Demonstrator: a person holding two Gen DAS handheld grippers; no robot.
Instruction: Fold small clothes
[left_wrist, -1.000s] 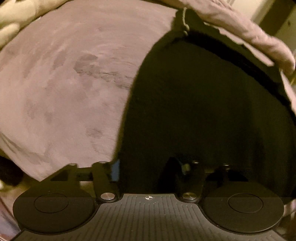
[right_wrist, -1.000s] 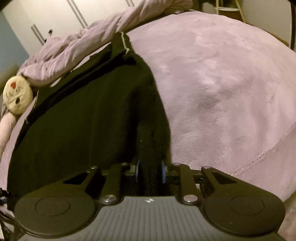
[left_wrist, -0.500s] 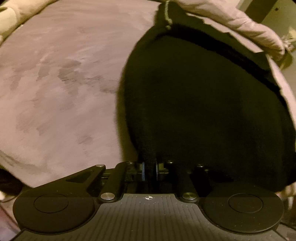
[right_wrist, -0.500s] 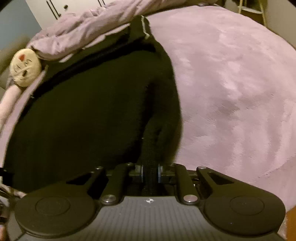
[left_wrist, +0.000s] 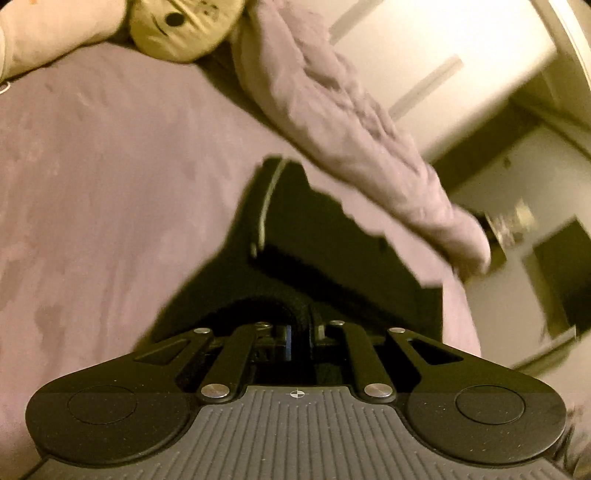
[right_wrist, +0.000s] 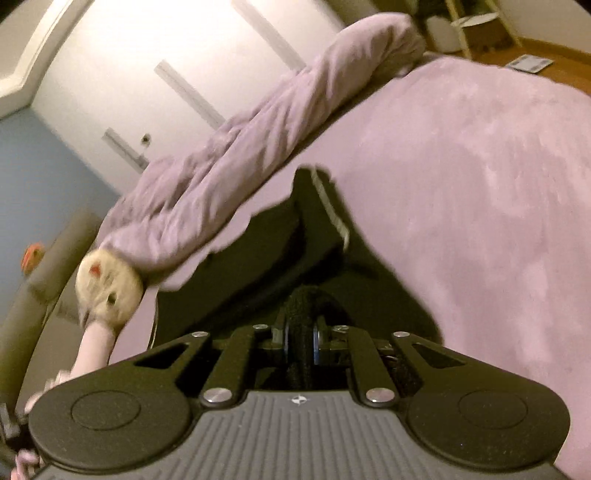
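Both the left gripper (left_wrist: 299, 338) and right gripper (right_wrist: 300, 341) are clamped on the near edge of the black garment (left_wrist: 332, 251), raising it off the mauve bedspread (left_wrist: 92, 184), apparently to carry that edge toward the far hem

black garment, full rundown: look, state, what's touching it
The black garment looks like soft knit or fleece, plain apart from one thin pale stripe or cord near its far corner. It lies on the lilac bedspread, its near edge bunched and raised. The left gripper and right gripper are each shut on a fold of that edge. Its far side runs close to the rolled lilac duvet; contact is unclear.
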